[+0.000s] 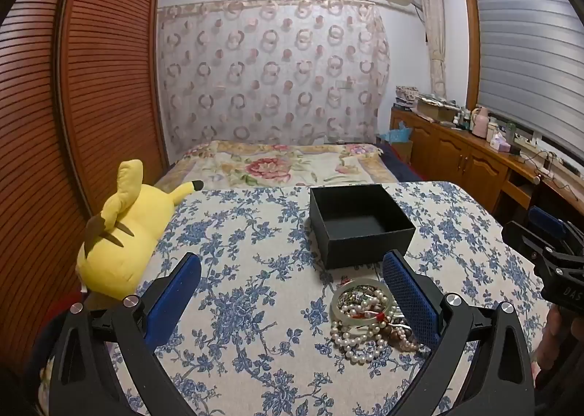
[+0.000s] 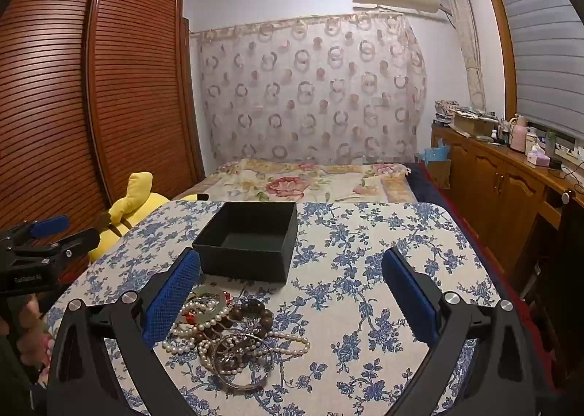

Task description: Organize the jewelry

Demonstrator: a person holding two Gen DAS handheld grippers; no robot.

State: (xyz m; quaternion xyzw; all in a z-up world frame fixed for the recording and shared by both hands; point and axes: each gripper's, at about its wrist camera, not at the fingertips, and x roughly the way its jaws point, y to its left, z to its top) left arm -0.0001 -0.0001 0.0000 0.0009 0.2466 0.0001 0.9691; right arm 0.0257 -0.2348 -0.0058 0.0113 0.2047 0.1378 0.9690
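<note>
Jewelry pile (image 2: 226,328) (pearl strands, wooden beads, bangles) lies tangled on the floral-cloth table (image 2: 365,270) just in front of the empty black box (image 2: 248,241); left gripper (image 1: 292,292) and right gripper (image 2: 292,292) hover, jaws released and empty, nothing sorted yet; next move likely calls for pinching one piece free.

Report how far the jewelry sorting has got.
Done: nothing; the black box is empty. In hand: nothing; the left tool and right tool are both open above the cloth. Left: the whole jewelry pile lies beside the box.
</note>
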